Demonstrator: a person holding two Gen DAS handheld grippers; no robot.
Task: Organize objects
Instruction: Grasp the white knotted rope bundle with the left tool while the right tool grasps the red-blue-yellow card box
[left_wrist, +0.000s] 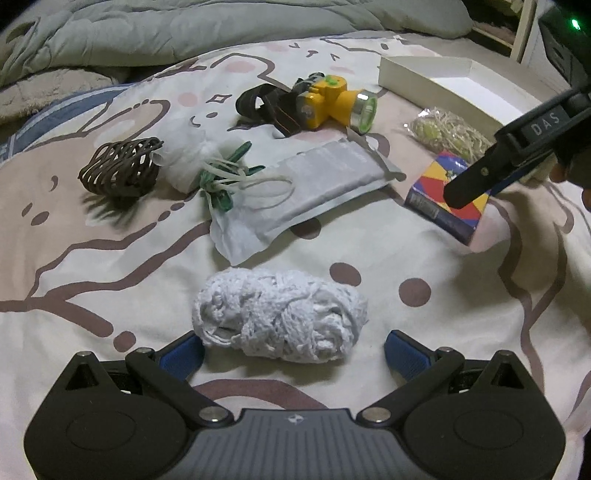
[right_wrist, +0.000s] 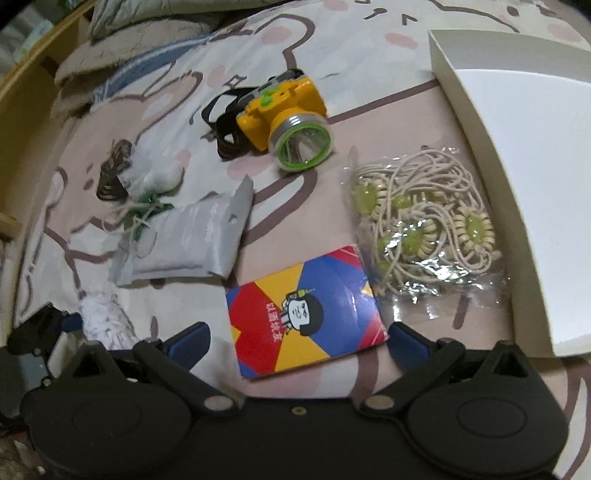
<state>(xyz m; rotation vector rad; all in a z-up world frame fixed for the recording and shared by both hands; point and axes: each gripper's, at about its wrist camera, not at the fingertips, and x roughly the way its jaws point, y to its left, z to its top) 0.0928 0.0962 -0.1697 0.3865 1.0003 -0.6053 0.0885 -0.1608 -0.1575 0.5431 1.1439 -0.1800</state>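
One flat glossy card box (right_wrist: 303, 310), lacy white bundle (left_wrist: 280, 317).

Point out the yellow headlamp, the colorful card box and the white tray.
yellow headlamp (right_wrist: 284, 107), right wrist view, on its yellow body.
colorful card box (right_wrist: 303, 314), right wrist view, on its printed top face.
white tray (right_wrist: 535, 177), right wrist view, on its bare floor.

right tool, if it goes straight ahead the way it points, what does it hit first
Most likely the colourful card box, lying between the open right tool fingers; beyond it sits the yellow headlamp. Depth is unclear.
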